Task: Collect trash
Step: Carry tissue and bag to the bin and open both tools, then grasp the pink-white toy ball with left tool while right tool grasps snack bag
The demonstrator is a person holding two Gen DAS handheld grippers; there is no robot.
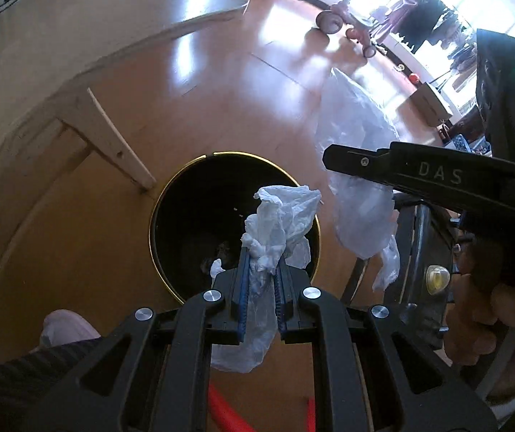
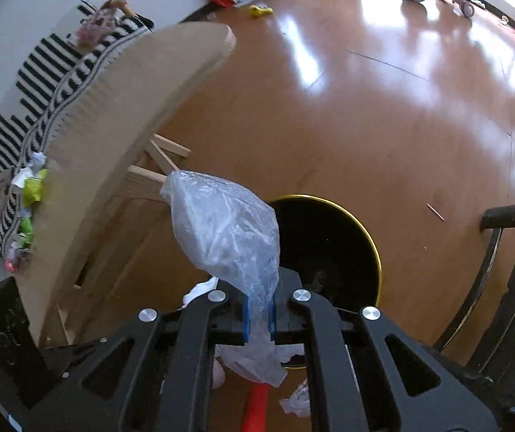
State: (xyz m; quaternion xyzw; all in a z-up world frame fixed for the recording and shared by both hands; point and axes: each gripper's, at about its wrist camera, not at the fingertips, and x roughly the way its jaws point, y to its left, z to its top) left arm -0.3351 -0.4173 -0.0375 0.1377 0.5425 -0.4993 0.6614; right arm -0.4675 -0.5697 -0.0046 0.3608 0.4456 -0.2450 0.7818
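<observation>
While both grippers point down at the black bin (image 1: 200,223) on the wooden floor (image 1: 257,82), the left gripper (image 1: 261,288) has its fingers pinching crumpled white tissue (image 1: 279,223) over the bin's rim at 3 o'clock. The right gripper (image 2: 258,315) has its fingers clamped on a clear plastic bag (image 2: 225,230), which hangs at the bin's 9 o'clock edge.

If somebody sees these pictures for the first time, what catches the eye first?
Probably the black bin with a gold rim on the glossy wooden floor, seen from above. The left gripper is shut on crumpled white tissue above its mouth; the right gripper is shut on a clear plastic bag beside it.
</observation>
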